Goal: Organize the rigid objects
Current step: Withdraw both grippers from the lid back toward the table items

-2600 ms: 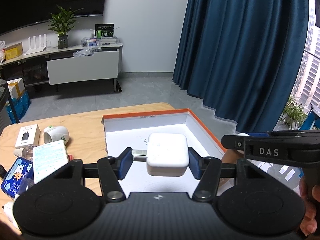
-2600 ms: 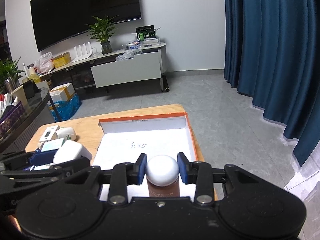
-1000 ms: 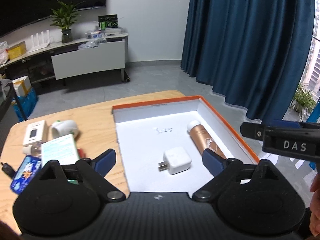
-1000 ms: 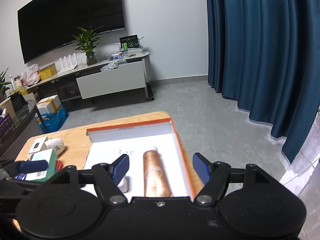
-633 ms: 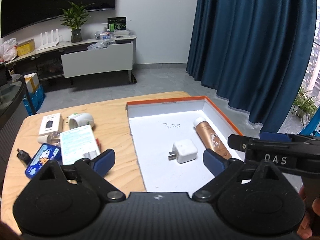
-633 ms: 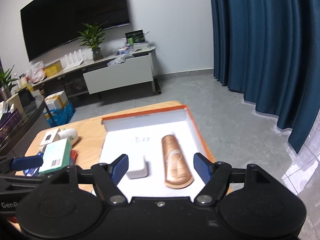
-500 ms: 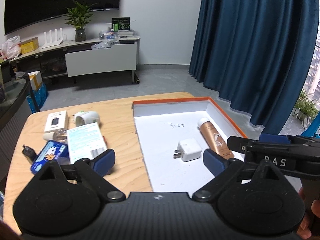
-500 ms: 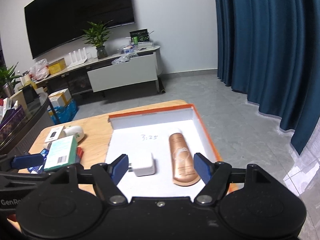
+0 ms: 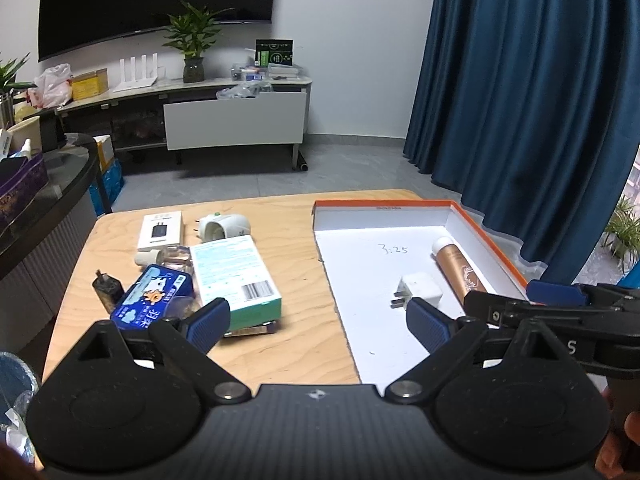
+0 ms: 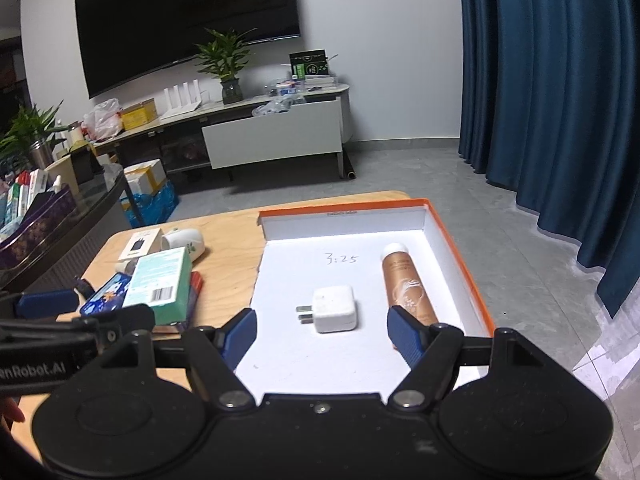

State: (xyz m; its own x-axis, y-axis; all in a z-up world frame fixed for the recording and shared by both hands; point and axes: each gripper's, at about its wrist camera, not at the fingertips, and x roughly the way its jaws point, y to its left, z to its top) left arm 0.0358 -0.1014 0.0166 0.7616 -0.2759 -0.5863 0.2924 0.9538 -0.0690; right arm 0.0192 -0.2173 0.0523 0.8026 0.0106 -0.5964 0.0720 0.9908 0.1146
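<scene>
An orange-rimmed white box (image 9: 488, 236) (image 10: 456, 248) lies on the right half of the wooden table. Inside it rest a white plug charger (image 9: 420, 289) (image 10: 334, 309) and a copper bottle with a white cap (image 9: 456, 266) (image 10: 406, 284). Both grippers hang open and empty above the table's near edge. My left gripper (image 9: 318, 326) hovers over the bare wood between the box and the clutter. My right gripper (image 10: 322, 336) stands over the box's near part, with the charger just beyond its fingertips. Left of the box lies a teal-and-white carton (image 9: 232, 274) (image 10: 160, 280).
The clutter also holds a blue tin (image 9: 150, 300), a white charger box (image 9: 160, 232), a white round plug device (image 9: 224, 226), a small clear bottle (image 9: 164, 257) and a dark adapter (image 9: 107, 287). A dark counter (image 9: 44, 208) stands left of the table, blue curtains (image 9: 532, 100) at the right.
Both grippers let go of the charger and the bottle, which now lie in the box. Since then both have drawn back and swung left, bringing the clutter into view.
</scene>
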